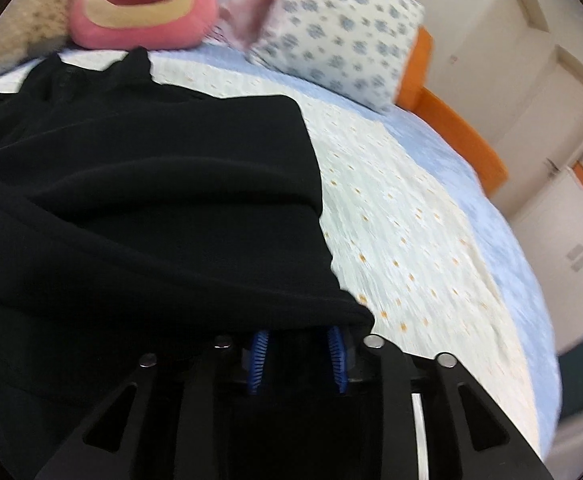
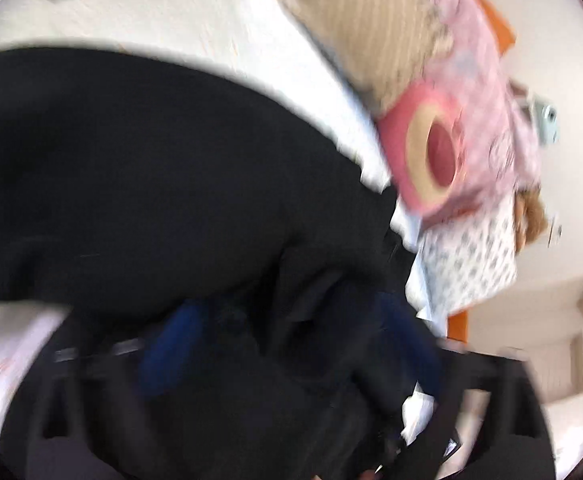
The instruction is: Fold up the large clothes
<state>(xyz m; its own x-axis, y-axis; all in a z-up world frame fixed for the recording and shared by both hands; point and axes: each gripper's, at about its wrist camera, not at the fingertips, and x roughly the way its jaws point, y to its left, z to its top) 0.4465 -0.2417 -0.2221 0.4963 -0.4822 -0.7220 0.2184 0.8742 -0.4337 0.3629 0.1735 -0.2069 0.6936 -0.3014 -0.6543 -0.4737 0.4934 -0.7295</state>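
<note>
A large black garment (image 1: 139, 200) lies on the bed, partly folded over itself, filling the left and middle of the left wrist view. Its near hem drapes over my left gripper (image 1: 299, 340); the blue pads (image 1: 337, 356) stand apart with cloth hiding the tips. In the right wrist view, which is heavily blurred, the same black garment (image 2: 151, 180) fills the middle and left. My right gripper (image 2: 287, 344) sits in the cloth, its blue pads (image 2: 171, 344) wide apart with black fabric bunched between them.
The bed has a white dotted cover with blue border (image 1: 411, 220). A pink plush toy (image 1: 143, 8) and a floral pillow (image 1: 339, 28) lie at the head. An orange bed frame (image 1: 459, 128) and white doors (image 1: 531, 60) stand to the right.
</note>
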